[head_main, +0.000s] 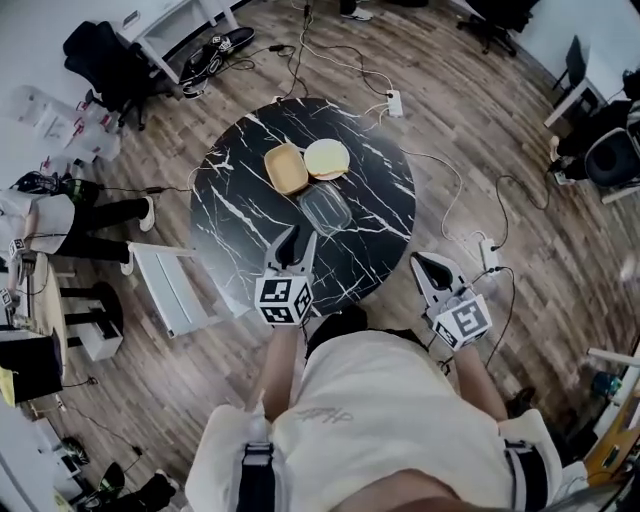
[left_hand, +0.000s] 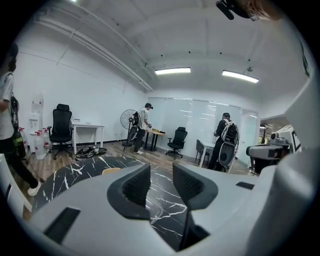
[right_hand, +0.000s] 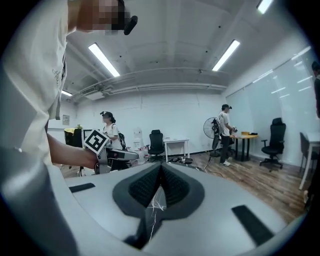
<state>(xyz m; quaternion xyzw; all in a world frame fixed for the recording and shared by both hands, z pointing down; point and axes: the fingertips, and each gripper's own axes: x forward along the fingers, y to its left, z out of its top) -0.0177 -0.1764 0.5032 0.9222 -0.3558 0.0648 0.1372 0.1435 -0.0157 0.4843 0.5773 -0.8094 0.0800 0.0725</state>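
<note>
Left gripper (left_hand: 161, 181): jaws apart, only the bench (head_main: 380, 235) showing between them, held over its near edge. Right gripper (right_hand: 160, 172): jaws together, off the bench's near right rim. Nearest the left gripper stands a clear container (head_main: 325, 208) (contents not discernible). Beyond it, a tan open tub (head_main: 285, 168) touches a round cream dish (head_main: 327, 158).

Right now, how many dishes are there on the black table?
3. A tan square dish lies at the far side of the table, a pale round one sits beside it on the right, and a clear one lies just nearer. None seems hidden.
</note>
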